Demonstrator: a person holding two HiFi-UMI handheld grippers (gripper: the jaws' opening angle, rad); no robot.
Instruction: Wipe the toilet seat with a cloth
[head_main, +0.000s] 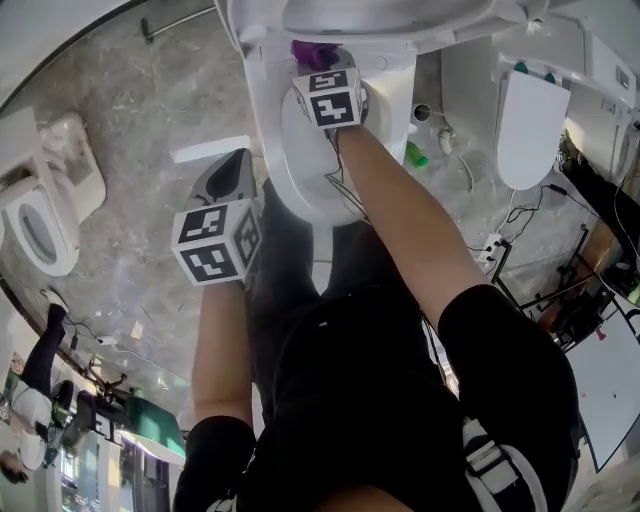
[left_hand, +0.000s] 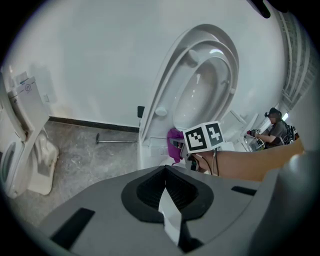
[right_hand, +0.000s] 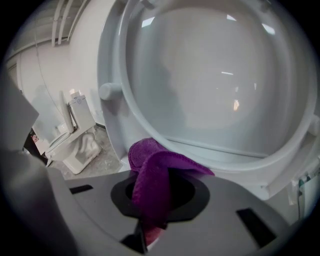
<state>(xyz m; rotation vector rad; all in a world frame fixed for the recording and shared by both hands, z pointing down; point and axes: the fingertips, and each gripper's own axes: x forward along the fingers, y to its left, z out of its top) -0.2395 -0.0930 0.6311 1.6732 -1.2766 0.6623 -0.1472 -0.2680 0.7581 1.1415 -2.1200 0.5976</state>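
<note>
**Step in hand (judged):** bringing the cloth onto the seat for a wiping pass.

**Claws**
- The right gripper (right_hand: 149, 220) is clamped on the purple microfibre cloth (right_hand: 150, 170). One fold is pinched between its jaws, and the rest bunches up over them.
- The left gripper (left_hand: 166, 187) has its jaws together with nothing between them. It hangs well back from the toilet seat (right_hand: 115, 60), off to the seat's left.

**Position**
- The seat is tipped up with the lid behind it, its underside facing the right gripper. A round bumper (right_hand: 111, 91) shows on the ring.
- The cloth sits just below the seat's lower edge, near the hinge end. I cannot tell whether it touches there.

**Doing it well (judgement)**
- Only the bunched lobe is free to wipe, so that lobe should lead into the ring, not the hard jaw tips.
- Follow the curve of the ring in one long arc, starting from the lower edge.
- Press lightly, since the raised seat may swing on its hinge.
- Work around the bumper rather than dragging over it, because the nap could snag.
- The left claw could steady the seat's edge if it wobbles.

**Appearance**
- Cloth: deep purple with a plush nap, folded thick. Wet or dry cannot be told.
- Seat: glossy white with highlights on its surface. No marks are visible from here.
</note>
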